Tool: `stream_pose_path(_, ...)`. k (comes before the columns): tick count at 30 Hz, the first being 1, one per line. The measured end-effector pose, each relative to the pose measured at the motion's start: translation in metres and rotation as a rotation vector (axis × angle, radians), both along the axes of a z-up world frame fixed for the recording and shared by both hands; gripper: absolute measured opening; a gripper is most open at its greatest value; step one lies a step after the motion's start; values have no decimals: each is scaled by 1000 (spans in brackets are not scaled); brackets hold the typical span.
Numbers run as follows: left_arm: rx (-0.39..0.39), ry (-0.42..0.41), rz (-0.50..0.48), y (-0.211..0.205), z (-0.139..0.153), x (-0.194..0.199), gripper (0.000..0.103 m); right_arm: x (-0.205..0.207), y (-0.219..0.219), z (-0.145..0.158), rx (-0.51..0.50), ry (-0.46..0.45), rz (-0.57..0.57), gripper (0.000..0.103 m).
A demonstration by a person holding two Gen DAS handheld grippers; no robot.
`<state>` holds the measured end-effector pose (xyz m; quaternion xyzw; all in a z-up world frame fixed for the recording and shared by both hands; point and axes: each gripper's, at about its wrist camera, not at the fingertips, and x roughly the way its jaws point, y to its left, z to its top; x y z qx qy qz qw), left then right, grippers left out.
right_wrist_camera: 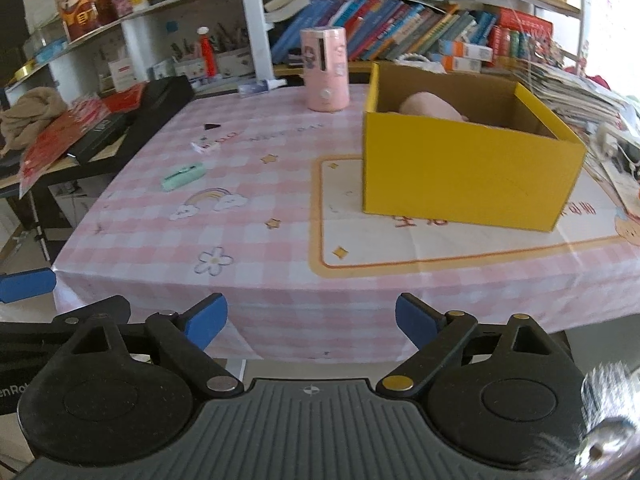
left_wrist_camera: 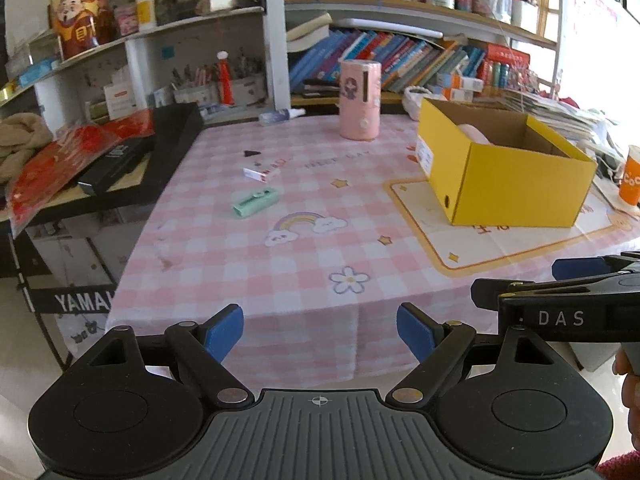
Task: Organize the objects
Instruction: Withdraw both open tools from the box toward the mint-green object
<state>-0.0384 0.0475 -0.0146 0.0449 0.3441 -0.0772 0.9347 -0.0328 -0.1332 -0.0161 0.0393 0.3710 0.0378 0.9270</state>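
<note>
Checked tablecloth (left_wrist_camera: 280, 184), yellow box (right_wrist_camera: 460, 176)

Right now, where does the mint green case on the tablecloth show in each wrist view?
Left wrist: mint green case, left of centre, up-left of the rainbow print.
Right wrist: it lies further left, again up-left of the rainbow.
Shared landmark: yellow box, to the right in both.

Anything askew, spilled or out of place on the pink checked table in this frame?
Nothing spilled or damaged. A mint green case, a small white packet and a dark triangular piece lie loose at odd angles on the tablecloth, outside the yellow box. The pink cylinder stands upright.
</note>
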Motion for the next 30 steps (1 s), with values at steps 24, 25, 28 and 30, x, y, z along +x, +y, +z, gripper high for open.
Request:
stream_pose_path(24,-15,-13,59,27,-1,30,86,38,34,4,-10,-23,76,89)
stream_pose_path(25,-13,-10,64,28,-2,34,86,43,35,3,-9,-20,80,89)
stream_pose_path(28,-14,-2,83,30,-3,47,86,59,38,1,-7,-10,97,89)
stream_pose_path(30,-14,4,98,31,-5,57,86,70,40,0,-8,-6,113,88)
